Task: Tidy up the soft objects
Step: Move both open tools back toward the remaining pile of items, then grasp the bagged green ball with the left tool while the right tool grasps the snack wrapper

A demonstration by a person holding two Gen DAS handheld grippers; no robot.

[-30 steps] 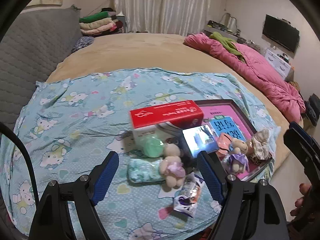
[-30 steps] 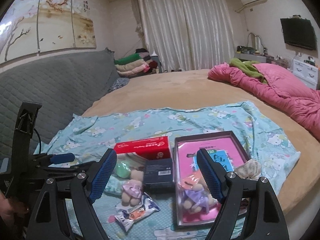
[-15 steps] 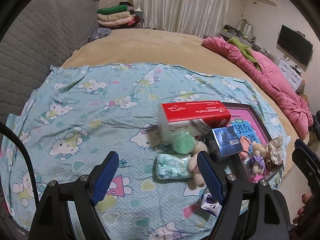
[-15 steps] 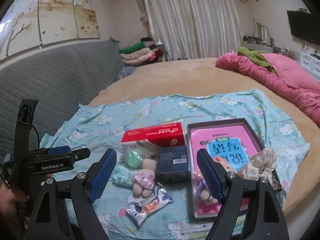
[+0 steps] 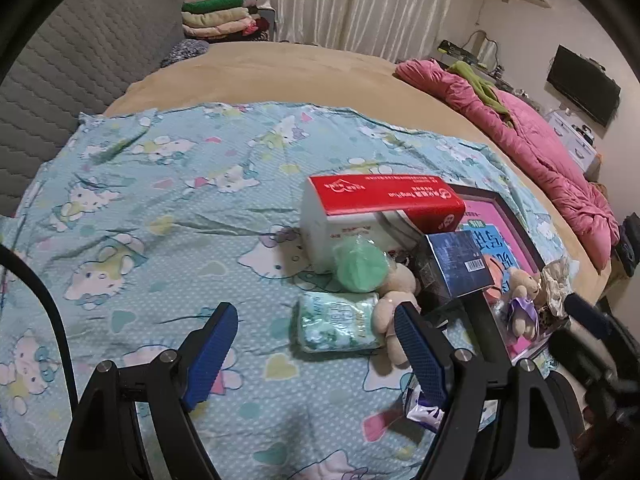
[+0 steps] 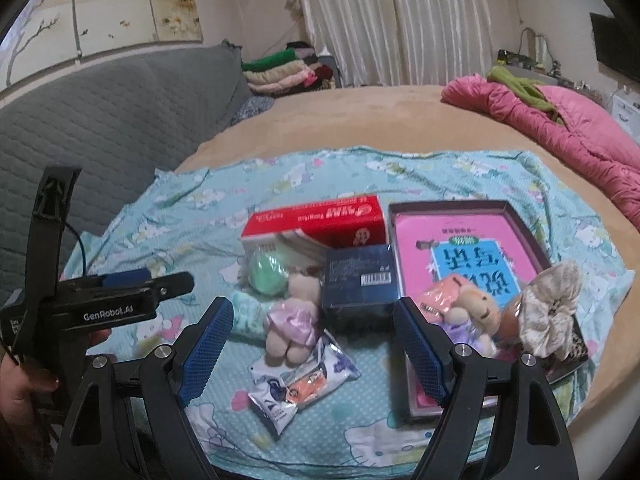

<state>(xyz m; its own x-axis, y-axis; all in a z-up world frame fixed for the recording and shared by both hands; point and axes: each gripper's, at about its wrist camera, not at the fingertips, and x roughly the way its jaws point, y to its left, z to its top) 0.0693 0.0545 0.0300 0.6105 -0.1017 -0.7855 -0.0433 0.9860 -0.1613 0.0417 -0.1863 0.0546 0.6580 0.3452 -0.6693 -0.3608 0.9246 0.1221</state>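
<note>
Two grippers hovering over the bed, both with jaws spread wide and gripping nothing: left gripper (image 5: 316, 350) low over the sheet, right gripper (image 6: 314, 346) above the clutter. Ribbed blue pads (image 6: 206, 346) on matte black plastic arms.

Soft stuff piled mid-sheet (image 5: 160, 208), thin crinkly cotton with a pale blue cartoon-cat print. Fuzzy beige teddy in a shiny lilac dress (image 6: 294, 320) lying just in front of the dark blue box (image 6: 360, 280), touching a round mint-green puff (image 6: 268, 274) wrapped in clear film. Squishy rectangular tissue pack (image 5: 338, 322), pale green, crinkled wrapper, right beside the bear. Glossy foil snack packets (image 6: 298, 384) at the bear's feet. Stiff red-and-white carton (image 6: 320, 224) behind, leaning open.

Shallow dark-rimmed tray (image 6: 528, 224) to the right with a pink booklet inside, plus a second plush bear (image 6: 474, 314) and a ruffled cream scrunchie (image 6: 552, 312) perched on the near right corner.

Versus half a second back: left camera swung closer and further left, so the pile sits right of centre and the tissue pack looks bigger between the fingers. Right view pushed in closer too; objects themselves unmoved. Left gripper now more level in the right view.
</note>
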